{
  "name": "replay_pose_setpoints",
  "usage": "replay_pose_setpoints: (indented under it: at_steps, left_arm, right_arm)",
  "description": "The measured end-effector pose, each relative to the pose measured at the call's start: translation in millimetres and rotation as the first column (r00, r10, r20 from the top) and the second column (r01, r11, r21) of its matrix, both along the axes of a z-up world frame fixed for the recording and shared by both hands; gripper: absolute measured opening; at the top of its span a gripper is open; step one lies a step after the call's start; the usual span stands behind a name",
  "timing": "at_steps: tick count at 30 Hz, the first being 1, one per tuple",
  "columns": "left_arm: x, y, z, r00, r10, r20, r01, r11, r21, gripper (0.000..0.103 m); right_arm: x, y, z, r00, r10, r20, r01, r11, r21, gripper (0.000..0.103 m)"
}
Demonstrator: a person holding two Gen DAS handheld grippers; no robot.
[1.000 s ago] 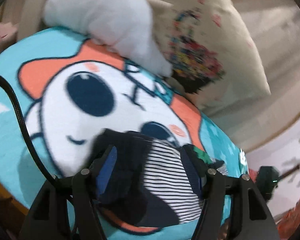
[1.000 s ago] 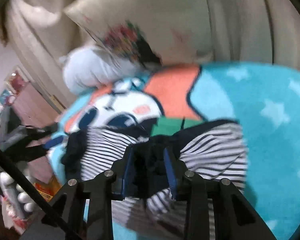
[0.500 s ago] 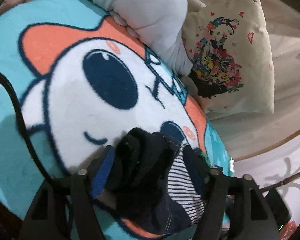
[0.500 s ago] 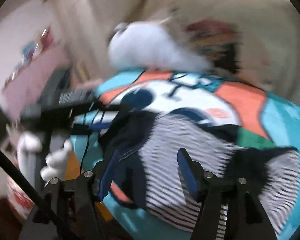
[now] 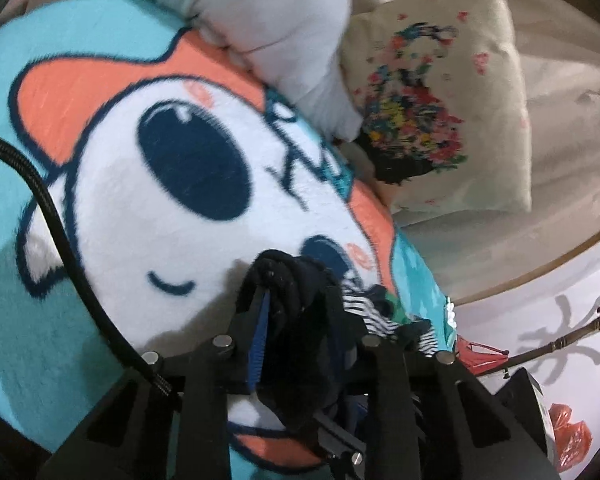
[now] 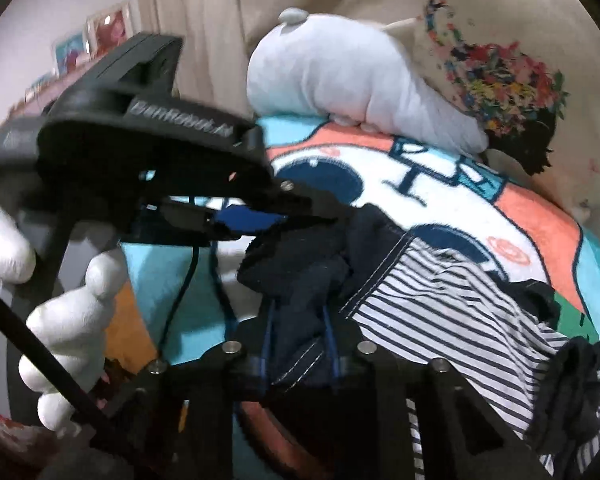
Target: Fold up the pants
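Both grippers — left (image 5: 300, 336) and right (image 6: 300, 332) — have fingers clamped on the dark bunched end of the striped pants (image 6: 440, 300) — over the cartoon blanket (image 5: 140, 220).

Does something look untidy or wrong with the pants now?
Yes. The pants lie crumpled on the blanket, not flat; both the left gripper and right gripper pinch one bunched dark edge.

Embossed lettering on left gripper (image 6: 300, 216) body, roughly "GenRobot.AI", blurred. Blanket (image 6: 440, 184) lettering unreadable.
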State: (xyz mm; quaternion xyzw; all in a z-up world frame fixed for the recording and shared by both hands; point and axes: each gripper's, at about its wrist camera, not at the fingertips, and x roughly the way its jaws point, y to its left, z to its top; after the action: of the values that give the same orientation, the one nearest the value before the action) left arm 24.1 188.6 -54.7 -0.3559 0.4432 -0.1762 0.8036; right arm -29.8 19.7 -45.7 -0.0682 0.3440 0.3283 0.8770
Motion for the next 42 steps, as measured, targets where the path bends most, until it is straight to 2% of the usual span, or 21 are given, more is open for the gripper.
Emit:
replay_pose_setpoints:
  at_steps: [4,9,13,16,17,18,20,21,23,25,26,28,31,34,35,37,38,39,42]
  left_arm:
    - [-1,-26,24,0.998,-0.040,0.044,0.039,0.999,0.024,0.025]
    - [9,-82,49,0.986,-0.149,0.079,0.145,0.988,0.048,0.025]
    - [13,-131,68,0.966,-0.232,0.115,0.230,0.973,0.035,0.036]
    - [9,-151,75,0.958,-0.248,0.145,0.243,0.969,0.054,0.049]
    - [7,-155,74,0.958,-0.245,0.147,0.237,0.969,0.069,0.053]
    - [6,-156,72,0.960,-0.242,0.140,0.233,0.969,0.077,0.053]
    - [5,-157,64,0.965,-0.237,0.109,0.229,0.970,0.079,0.053]
    - [5,-156,59,0.969,-0.229,0.091,0.222,0.972,0.082,0.053]
    - [5,-154,51,0.974,-0.215,0.067,0.209,0.974,0.091,0.053]
    - [4,-152,42,0.978,-0.203,0.043,0.199,0.976,0.087,0.053]
    - [2,-152,39,0.979,-0.203,0.036,0.199,0.976,0.084,0.053]
    - [-2,-159,33,0.976,-0.218,0.020,0.215,0.972,0.098,0.053]
    - [-7,-175,24,0.968,-0.251,0.000,0.248,0.958,0.145,0.053]
    - [-13,-185,18,0.960,-0.279,-0.018,0.278,0.945,0.174,0.053]
    - [-13,-186,16,0.959,-0.283,-0.020,0.282,0.944,0.173,0.053]
    - [-15,-183,18,0.958,-0.287,-0.012,0.285,0.944,0.165,0.053]
    - [-14,-180,19,0.959,-0.283,-0.006,0.281,0.946,0.162,0.053]
    - [-14,-177,21,0.961,-0.275,0.000,0.272,0.949,0.159,0.055]
    - [-12,-169,20,0.970,-0.243,0.004,0.239,0.960,0.147,0.059]
  right_arm:
    - [-1,-18,17,1.000,-0.023,-0.002,0.023,0.995,0.095,0.019]
    - [-8,-78,40,0.992,-0.129,0.005,0.124,0.963,0.239,0.018]
    - [-19,-143,50,0.969,-0.247,-0.001,0.234,0.915,0.330,0.017]
    - [-25,-196,46,0.932,-0.363,-0.017,0.345,0.868,0.358,0.017]
    - [-24,-219,38,0.909,-0.414,-0.047,0.402,0.844,0.355,0.017]
    - [-24,-229,33,0.894,-0.444,-0.064,0.437,0.829,0.349,0.017]
    - [-30,-261,21,0.823,-0.561,-0.093,0.558,0.765,0.321,0.023]
    - [-34,-270,20,0.804,-0.587,-0.089,0.582,0.748,0.320,0.030]
    - [-45,-285,28,0.780,-0.623,-0.052,0.601,0.724,0.338,0.032]
    - [-49,-289,42,0.783,-0.622,-0.019,0.585,0.726,0.361,0.032]
    - [-49,-289,50,0.796,-0.605,-0.008,0.561,0.733,0.384,0.032]
    - [-43,-287,59,0.827,-0.561,-0.017,0.516,0.748,0.418,0.032]
    - [-21,-269,62,0.892,-0.444,-0.089,0.433,0.779,0.454,0.032]
    - [4,-252,45,0.899,-0.424,-0.109,0.430,0.811,0.395,0.032]
    - [15,-247,36,0.901,-0.407,-0.150,0.433,0.829,0.354,0.032]
    - [25,-243,18,0.881,-0.417,-0.225,0.468,0.838,0.280,0.031]
    - [24,-242,9,0.863,-0.438,-0.251,0.490,0.845,0.213,0.030]
    - [21,-241,7,0.856,-0.451,-0.251,0.499,0.848,0.179,0.026]
    - [0,-240,7,0.843,-0.501,-0.193,0.521,0.852,0.063,0.029]
